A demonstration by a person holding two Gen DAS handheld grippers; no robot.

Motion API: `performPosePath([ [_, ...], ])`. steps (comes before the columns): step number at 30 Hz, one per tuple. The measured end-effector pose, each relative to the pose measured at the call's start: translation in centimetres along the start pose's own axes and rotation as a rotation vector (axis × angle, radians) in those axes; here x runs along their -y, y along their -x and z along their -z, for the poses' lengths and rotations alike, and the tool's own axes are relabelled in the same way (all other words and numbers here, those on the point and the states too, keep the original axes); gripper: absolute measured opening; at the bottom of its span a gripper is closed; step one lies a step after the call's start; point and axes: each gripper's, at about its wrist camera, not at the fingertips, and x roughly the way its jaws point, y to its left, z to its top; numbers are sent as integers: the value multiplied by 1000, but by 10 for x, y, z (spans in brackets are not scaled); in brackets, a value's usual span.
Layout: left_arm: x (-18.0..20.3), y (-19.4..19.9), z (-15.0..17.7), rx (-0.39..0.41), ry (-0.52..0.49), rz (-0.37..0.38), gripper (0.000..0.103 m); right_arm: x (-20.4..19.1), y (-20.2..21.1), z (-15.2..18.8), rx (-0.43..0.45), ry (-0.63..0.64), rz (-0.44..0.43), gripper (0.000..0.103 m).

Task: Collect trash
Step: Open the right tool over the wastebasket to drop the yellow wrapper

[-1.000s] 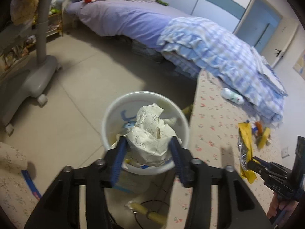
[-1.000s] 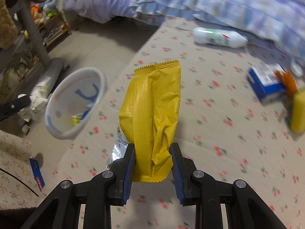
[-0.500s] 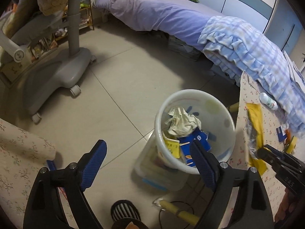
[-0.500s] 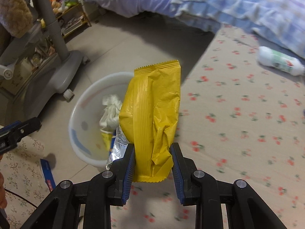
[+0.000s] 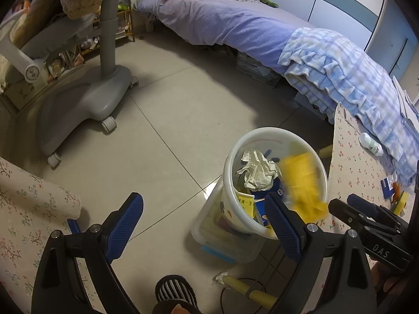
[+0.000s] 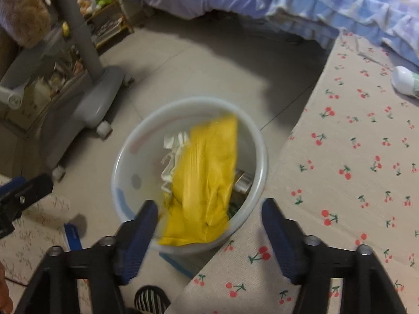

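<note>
A white bin point(image 5: 275, 136) stands on the floor by the cherry-print table point(image 5: 348, 157). Crumpled white paper point(image 5: 258, 170) lies inside it. My left gripper point(image 5: 203, 225) hovers near the bin, jaws still opening, with nothing between them. My right gripper point(image 6: 212, 222) is above the bin point(image 6: 188, 102), jaws opening. A yellow wrapper point(image 6: 207, 178) is blurred between and beyond its fingers, free of the pads, over the bin's mouth. The left wrist view shows the same wrapper point(image 5: 303, 178) at the bin's right rim, next to the right gripper point(image 5: 351, 209).
On the table lie a white bottle point(image 5: 370, 145), a blue box point(image 5: 387, 185) and a yellow item point(image 5: 400, 201). A clear plastic box point(image 5: 225, 243) sits under the bin. A grey wheeled chair base point(image 5: 86, 104), a bed point(image 5: 235, 23) and a striped slipper point(image 5: 175, 293) surround it.
The left gripper let the crumpled paper fall into the bin and opened wide. The right gripper carried the yellow wrapper over the bin and opened; the wrapper is dropping.
</note>
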Motion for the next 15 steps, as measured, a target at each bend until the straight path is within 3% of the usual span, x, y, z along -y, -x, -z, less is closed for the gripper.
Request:
performPosePath([
  [15, 41, 8, 4, -20, -41, 85, 95, 64, 42, 28, 5, -78, 81, 73],
])
